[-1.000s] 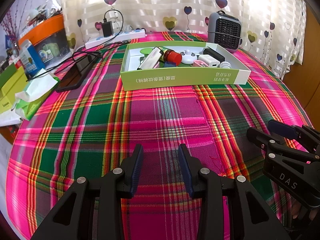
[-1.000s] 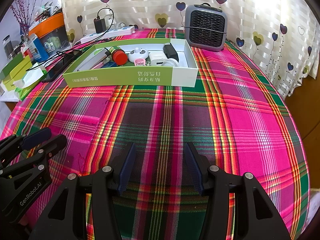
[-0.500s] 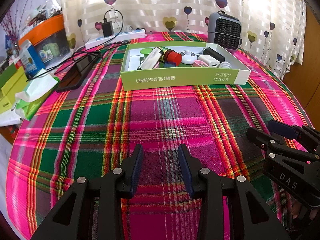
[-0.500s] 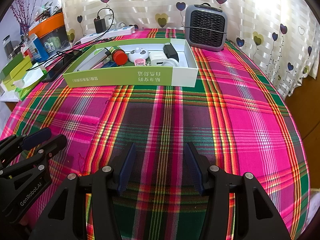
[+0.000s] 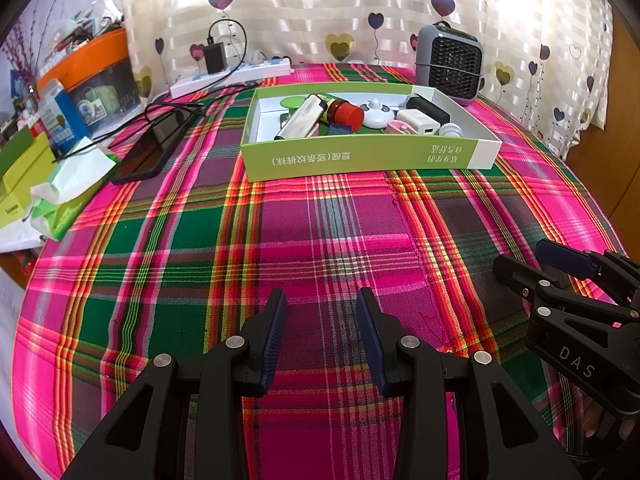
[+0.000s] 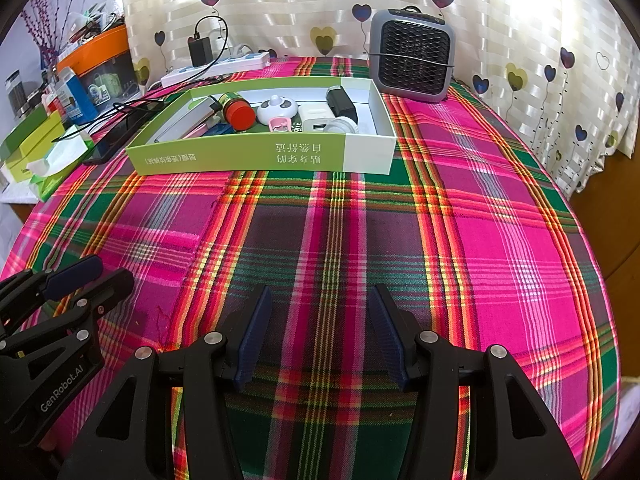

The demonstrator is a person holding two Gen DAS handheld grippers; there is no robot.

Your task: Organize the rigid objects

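Nothing moved; small items boxed (image 5: 368,158).

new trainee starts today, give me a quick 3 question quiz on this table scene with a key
1. True or false: the left gripper is clamped on an item from the green box.
2. Which object in the box has a red cap?
A. the small bottle
B. the white charger
C. the black block
3. Fill in: the grey heater stands on the plaid cloth ______ the box, nearer the curtain.

Key: 1 false, both the left and the right gripper are open and hold nothing. 2 A. 3 behind.
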